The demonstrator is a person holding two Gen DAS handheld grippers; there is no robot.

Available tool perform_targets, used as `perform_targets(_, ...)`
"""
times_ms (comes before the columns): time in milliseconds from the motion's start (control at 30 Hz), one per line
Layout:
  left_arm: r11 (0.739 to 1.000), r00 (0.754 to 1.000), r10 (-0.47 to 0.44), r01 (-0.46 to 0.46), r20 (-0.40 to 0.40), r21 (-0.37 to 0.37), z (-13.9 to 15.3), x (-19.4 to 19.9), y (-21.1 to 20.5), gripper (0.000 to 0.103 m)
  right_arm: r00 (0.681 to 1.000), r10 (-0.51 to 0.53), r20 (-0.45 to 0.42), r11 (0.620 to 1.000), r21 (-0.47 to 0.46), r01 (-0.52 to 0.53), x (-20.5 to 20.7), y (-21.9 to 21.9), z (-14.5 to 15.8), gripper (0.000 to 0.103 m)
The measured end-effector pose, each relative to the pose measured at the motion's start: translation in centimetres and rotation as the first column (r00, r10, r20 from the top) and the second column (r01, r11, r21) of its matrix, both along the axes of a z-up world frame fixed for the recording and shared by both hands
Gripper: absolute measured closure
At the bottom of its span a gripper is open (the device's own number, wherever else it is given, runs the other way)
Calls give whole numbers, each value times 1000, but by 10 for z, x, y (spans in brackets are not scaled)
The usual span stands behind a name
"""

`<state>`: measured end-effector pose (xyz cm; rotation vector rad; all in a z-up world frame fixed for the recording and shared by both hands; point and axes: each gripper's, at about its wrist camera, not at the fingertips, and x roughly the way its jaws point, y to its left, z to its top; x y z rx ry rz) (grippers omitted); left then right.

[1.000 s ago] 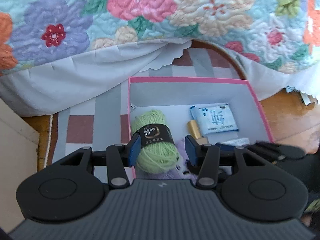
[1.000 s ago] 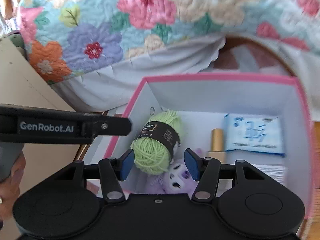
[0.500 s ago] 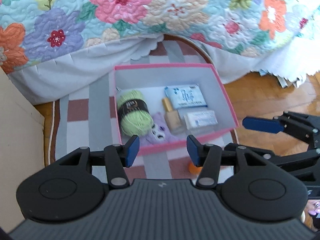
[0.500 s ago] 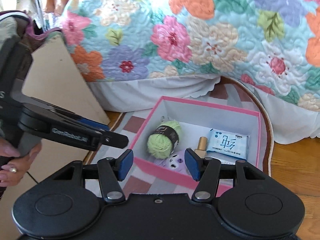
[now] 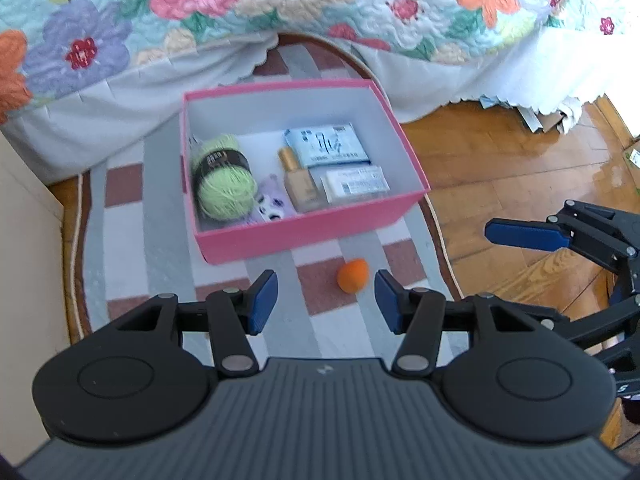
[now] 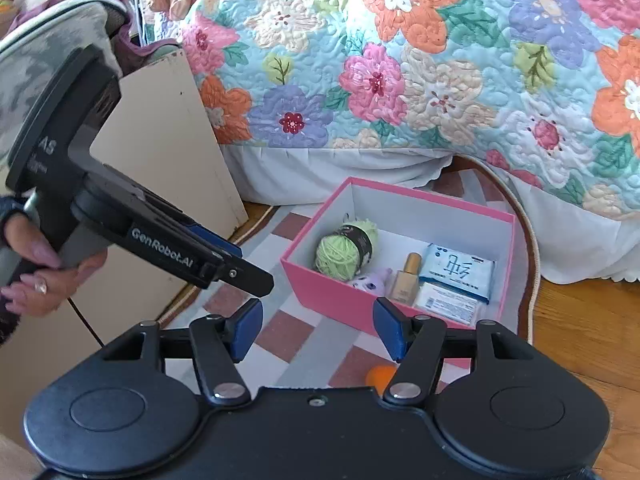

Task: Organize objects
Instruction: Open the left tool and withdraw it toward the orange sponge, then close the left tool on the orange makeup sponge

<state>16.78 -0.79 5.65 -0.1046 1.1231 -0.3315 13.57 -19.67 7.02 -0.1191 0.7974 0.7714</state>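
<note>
A pink box [image 5: 304, 232] [image 6: 320, 280] stands on a checked rug. In it lie a green yarn ball [image 5: 224, 184] [image 6: 340, 252], a purple toy [image 5: 270, 204], a foundation bottle [image 5: 300, 184] [image 6: 406, 280], a blue tissue pack [image 5: 324, 146] [image 6: 456, 268] and a white packet [image 5: 356, 186]. An orange ball [image 5: 352, 275] [image 6: 380, 376] lies on the rug in front of the box. My left gripper [image 5: 325, 300] is open and empty, just short of the orange ball. My right gripper [image 6: 318, 330] is open and empty, pulled back from the box.
A floral quilt [image 6: 400, 80] hangs over the bed behind the box. A beige board [image 6: 160, 152] stands at the left. Wood floor [image 5: 500, 168] lies right of the rug [image 5: 132, 248]. The right gripper shows at the right edge of the left wrist view [image 5: 524, 234].
Both grippers have drawn up and back from the box, leaving the yarn ball inside. The orange ball on the rug has come into view.
</note>
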Motion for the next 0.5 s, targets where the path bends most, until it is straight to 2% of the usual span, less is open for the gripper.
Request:
perform_targets(333,999,1000,-5,3,-24,-52,-44,-8,-13,50,1000,12,22,1000,2,-12,-9,-22,-55,36)
perform_targets(500,999,999,11,-9,45,-50,-66,-5,-14,50,999,26,48,999,-35,-24,-4,-22,-91,35)
